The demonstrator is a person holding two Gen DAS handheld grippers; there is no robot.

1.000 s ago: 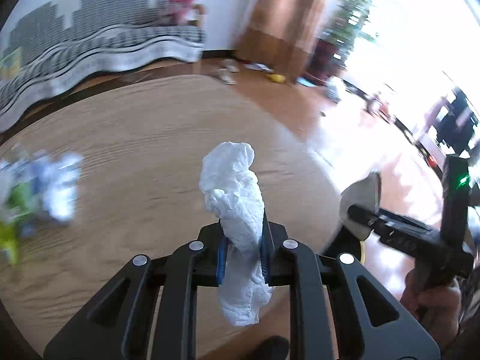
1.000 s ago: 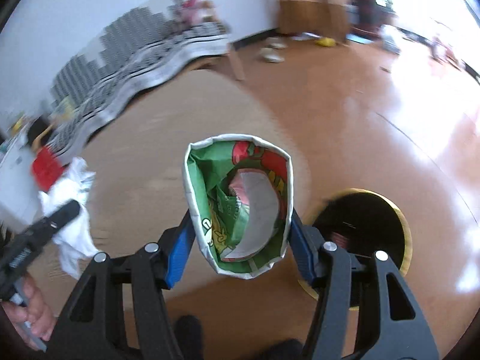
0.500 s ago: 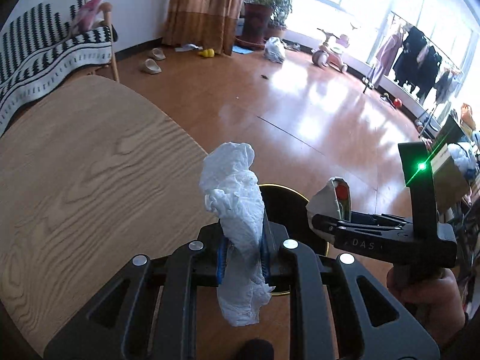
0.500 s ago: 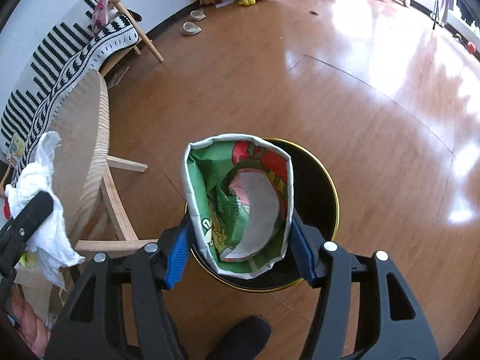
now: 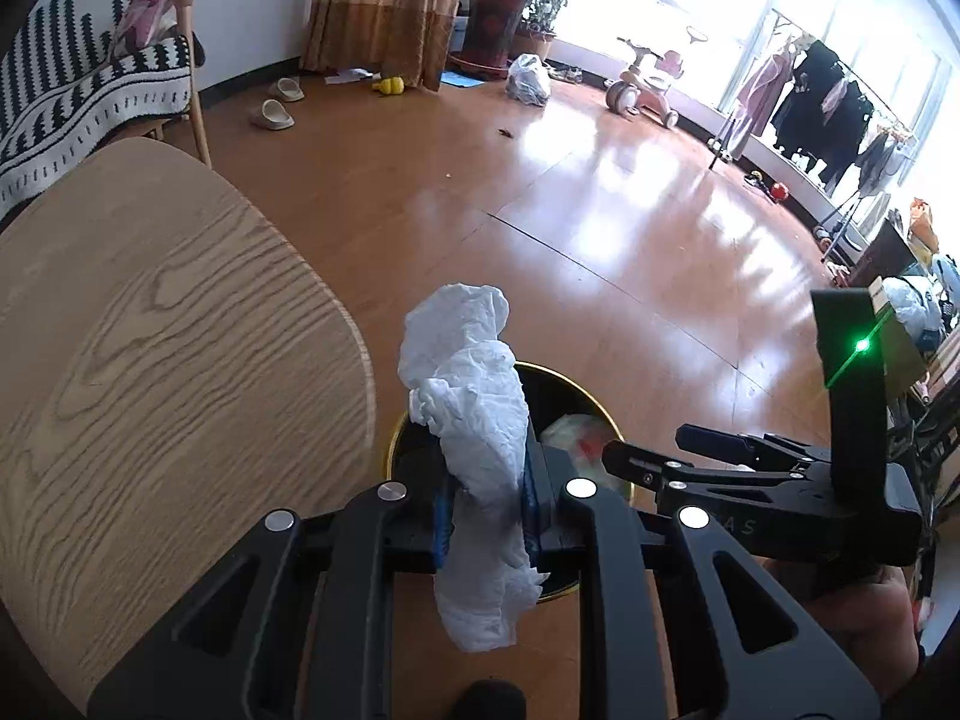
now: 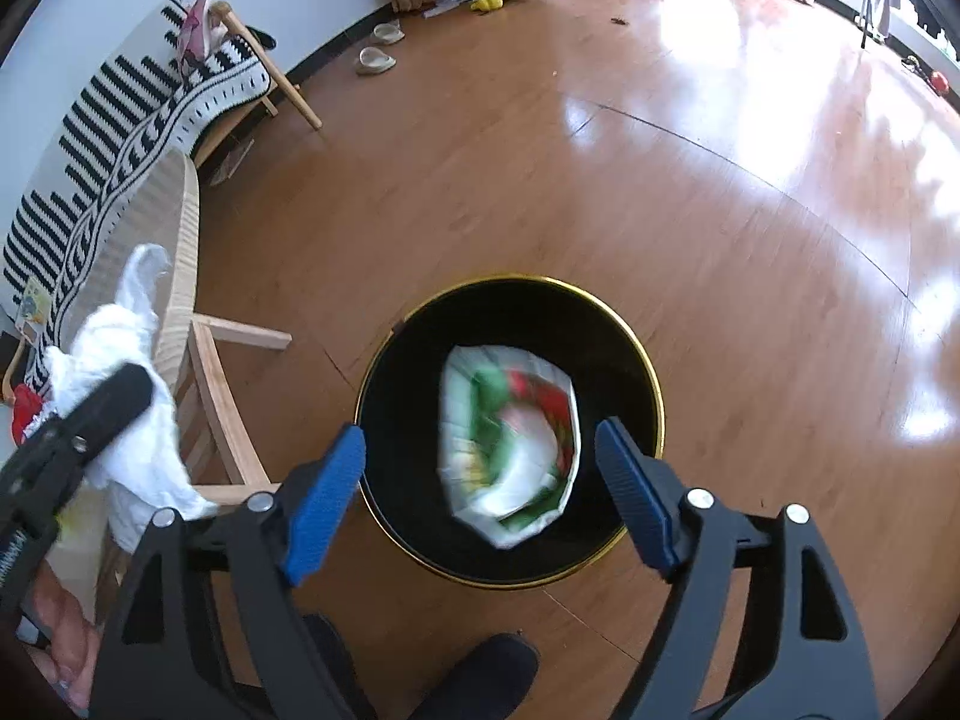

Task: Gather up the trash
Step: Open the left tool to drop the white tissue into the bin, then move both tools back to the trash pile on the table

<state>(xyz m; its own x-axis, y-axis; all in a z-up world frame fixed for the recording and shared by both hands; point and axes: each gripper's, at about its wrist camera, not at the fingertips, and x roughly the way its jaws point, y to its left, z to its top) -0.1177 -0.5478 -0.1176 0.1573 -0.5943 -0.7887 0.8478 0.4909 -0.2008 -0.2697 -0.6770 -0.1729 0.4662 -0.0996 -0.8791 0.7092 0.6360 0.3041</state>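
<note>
Black round bin with a gold rim (image 6: 654, 396) at frame centre, and inside it a crumpled wrapper printed green, red and white (image 6: 510, 438). Blue ribbed pads (image 6: 327, 498) on black tongs low in the frame. White crumpled tissue (image 5: 474, 420) mid-frame in the left view. Pale wood-grain surface (image 5: 150, 360) at left, glossy orange-brown floor (image 6: 720, 210), black-and-white striped blanket (image 6: 120, 120) upper left.

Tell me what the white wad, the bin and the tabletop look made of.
White wad: soft tissue or paper towel, matte, heavily crinkled.
Bin: looks like metal or hard plastic, black inside with a shiny gold rim; unclear which.
Tabletop: light wood or wood veneer, matte, with clear grain lines.
</note>
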